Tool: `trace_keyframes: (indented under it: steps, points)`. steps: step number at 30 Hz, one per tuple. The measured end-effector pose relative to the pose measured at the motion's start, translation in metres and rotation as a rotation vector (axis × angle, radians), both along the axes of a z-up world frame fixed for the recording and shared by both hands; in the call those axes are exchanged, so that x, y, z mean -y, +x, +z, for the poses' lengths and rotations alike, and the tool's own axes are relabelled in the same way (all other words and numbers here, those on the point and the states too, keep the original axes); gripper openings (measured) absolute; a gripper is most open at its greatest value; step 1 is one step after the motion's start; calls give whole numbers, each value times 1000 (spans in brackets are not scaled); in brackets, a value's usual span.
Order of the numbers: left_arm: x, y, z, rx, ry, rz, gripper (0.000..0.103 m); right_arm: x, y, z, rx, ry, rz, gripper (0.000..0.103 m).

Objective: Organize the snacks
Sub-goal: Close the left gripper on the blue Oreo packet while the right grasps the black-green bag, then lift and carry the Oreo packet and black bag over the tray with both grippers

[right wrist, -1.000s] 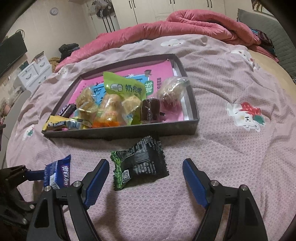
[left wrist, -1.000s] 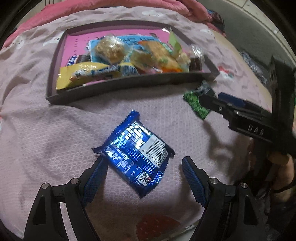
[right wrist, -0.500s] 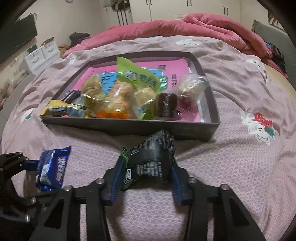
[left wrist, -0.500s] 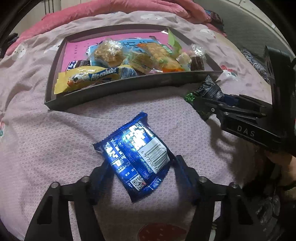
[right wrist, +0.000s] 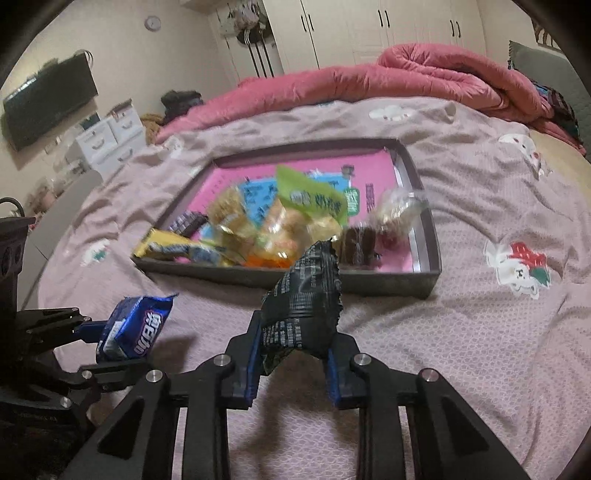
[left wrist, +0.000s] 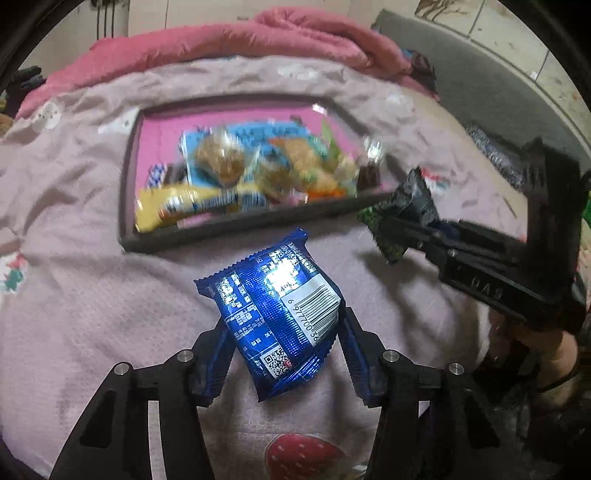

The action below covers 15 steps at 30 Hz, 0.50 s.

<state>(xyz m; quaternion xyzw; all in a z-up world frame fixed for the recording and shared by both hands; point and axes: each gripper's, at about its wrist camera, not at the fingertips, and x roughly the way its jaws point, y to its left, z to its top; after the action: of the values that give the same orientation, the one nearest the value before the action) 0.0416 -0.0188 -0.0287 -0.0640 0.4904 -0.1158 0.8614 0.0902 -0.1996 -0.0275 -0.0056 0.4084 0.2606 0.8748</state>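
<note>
1. Blue snack packet [left wrist: 280, 314] sits pinched between the left gripper [left wrist: 282, 356] fingers (barcode up), lifted above the bedspread [left wrist: 92, 295].
2. Right gripper [right wrist: 293, 354] clamps the black packet [right wrist: 304, 306], just short of the tray [right wrist: 424, 284].

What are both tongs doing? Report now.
Left tongs: closed on the blue packet.
Right tongs: closed on the black packet.

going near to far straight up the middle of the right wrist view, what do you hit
right gripper → black snack packet → snack tray → pink bedsheet → red duvet → white wardrobe
</note>
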Motion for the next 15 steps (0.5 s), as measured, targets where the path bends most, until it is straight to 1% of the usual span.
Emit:
trace_keyframes:
  steps: [4, 8, 11, 15]
  points:
    - [-5, 8, 19, 36, -17, 27, 56, 1, 2, 9, 15, 49, 8, 28]
    - [-13, 20, 31, 61, -26, 67, 56, -3, 8, 14, 24, 65, 12, 28]
    - [-19, 29, 35, 75, -27, 84, 56, -5, 12, 17, 33, 75, 11, 28]
    - [-24, 44, 36, 73, -24, 105, 56, -10, 21, 21, 35, 95, 5, 28]
